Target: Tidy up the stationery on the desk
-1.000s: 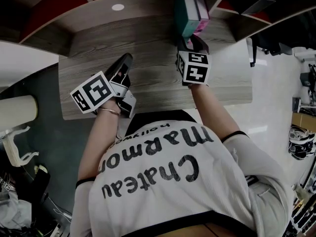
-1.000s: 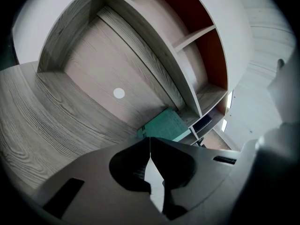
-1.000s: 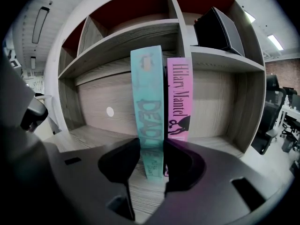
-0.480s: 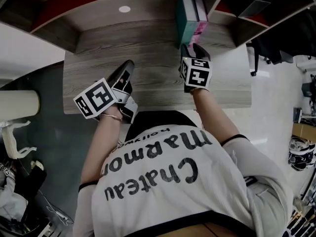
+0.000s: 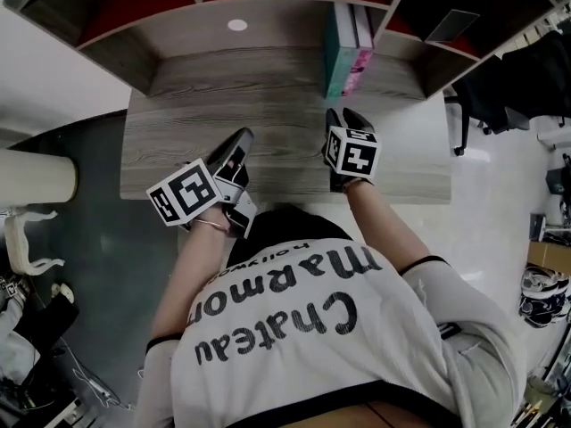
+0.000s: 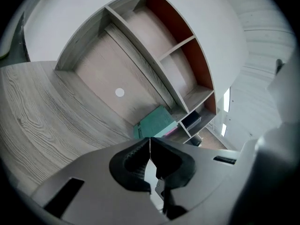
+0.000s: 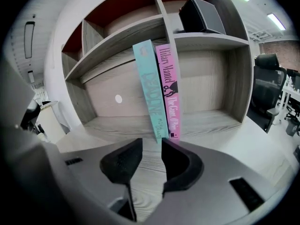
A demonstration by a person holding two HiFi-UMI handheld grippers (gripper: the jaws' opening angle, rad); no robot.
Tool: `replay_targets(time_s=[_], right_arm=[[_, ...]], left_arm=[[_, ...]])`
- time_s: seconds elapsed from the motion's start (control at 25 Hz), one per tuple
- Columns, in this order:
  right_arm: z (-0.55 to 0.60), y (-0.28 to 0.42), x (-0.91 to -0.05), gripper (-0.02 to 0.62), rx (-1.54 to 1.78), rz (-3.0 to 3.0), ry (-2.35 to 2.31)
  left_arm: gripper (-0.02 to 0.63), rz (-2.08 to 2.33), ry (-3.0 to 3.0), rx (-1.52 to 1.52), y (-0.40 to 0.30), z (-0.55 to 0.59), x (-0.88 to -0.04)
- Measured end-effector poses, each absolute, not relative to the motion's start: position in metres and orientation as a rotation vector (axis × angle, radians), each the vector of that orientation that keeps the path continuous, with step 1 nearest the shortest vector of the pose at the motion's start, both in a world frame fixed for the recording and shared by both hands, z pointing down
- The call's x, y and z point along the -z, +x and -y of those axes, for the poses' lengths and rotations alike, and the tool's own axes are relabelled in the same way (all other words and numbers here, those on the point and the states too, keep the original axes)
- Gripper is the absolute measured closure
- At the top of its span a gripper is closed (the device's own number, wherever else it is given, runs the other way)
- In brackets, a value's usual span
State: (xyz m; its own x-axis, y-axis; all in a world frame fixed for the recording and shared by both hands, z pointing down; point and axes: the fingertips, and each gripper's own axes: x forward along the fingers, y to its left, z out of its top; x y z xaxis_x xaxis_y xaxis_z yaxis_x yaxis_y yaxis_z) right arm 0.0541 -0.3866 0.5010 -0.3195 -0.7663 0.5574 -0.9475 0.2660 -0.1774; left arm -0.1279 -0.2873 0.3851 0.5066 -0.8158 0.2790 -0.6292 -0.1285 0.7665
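Lower frame: our left gripper [image 6: 150, 149], jaws shut on nothing; our right gripper [image 7: 151, 149], jaws part open, just been narrowing, nothing between them. Centre: desk [image 5: 205, 96], no loose stationery showing. Upper centre: teal book [image 7: 150, 88] and pink book [image 7: 169, 78], standing in the shelf [image 7: 206, 41] bay, spines toward us, long axes upright, teal leaning slightly. We judge tidying nearly complete.

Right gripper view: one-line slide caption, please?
Right gripper, empty fingers just closing partway, faces teal book and pink book standing in the shelf.
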Motion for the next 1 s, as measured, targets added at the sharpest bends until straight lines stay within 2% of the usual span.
replay_targets(time_s=[0.28, 0.6, 1.0], right_arm=[[0.366, 0.062, -0.493, 0.56, -0.792, 2.151, 1.589], [0.322, 0.053, -0.439, 0.58, -0.784, 2.301, 1.567], [0.241, 0.021, -0.303, 0.583, -0.47, 2.753, 1.564]], left_arm=[[0.586, 1.276, 1.953, 0.14, -0.12, 0.276, -0.382], [0.586, 1.309, 2.088, 0.05, -0.11, 0.238, -0.366], [0.586, 1.403, 2.332, 0.128, -0.106, 0.183, -0.297]])
